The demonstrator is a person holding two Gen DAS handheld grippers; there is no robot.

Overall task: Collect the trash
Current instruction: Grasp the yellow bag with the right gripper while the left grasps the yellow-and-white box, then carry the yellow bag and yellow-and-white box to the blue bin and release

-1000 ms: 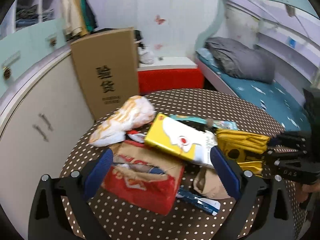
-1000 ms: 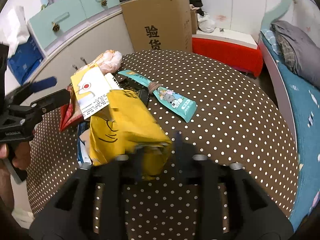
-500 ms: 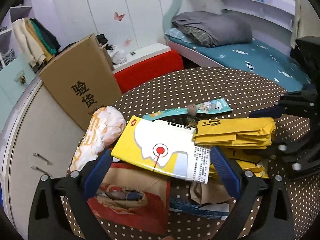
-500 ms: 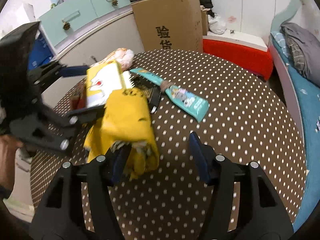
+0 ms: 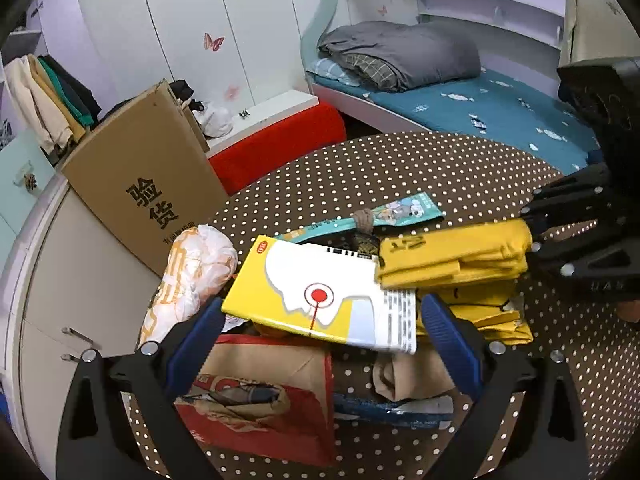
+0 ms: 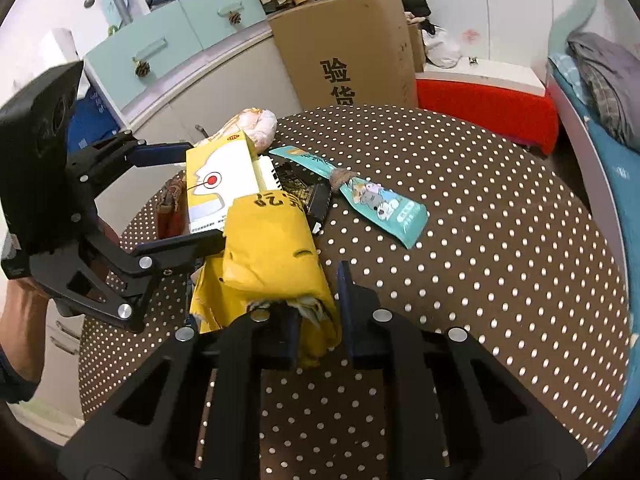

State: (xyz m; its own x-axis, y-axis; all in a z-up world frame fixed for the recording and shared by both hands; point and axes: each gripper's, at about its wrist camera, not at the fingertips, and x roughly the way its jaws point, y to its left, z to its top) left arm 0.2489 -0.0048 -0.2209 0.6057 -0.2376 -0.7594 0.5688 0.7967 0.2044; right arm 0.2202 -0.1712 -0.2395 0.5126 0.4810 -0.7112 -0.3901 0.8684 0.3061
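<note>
On the polka-dot desk (image 6: pixel 480 208) a heap of trash lies at the left side, and both grippers are working it. The right gripper (image 6: pixel 318 316) has its jaws pinched on the near end of a folded yellow bag (image 6: pixel 272 252), which appears raised off the heap, with its far end reaching toward the yellow box (image 5: pixel 320 292). That box lies flat between the widely spread jaws of the left gripper (image 5: pixel 320 320); its ends seem to sit near or against the blue pads, but a firm grip cannot be confirmed. Beneath it lie a red paper bag (image 5: pixel 264 408) and a white and orange plastic bag (image 5: pixel 192 276), while a teal snack wrapper (image 6: pixel 360 196) lies apart, toward the middle of the desk.

The step in hand looks like gathering: one piece is secured and a second is being framed. Next, the left jaws would need to close across the box without dragging the loose wrappers below, and the yellow bag must go to a bin, which is not in view.
</note>
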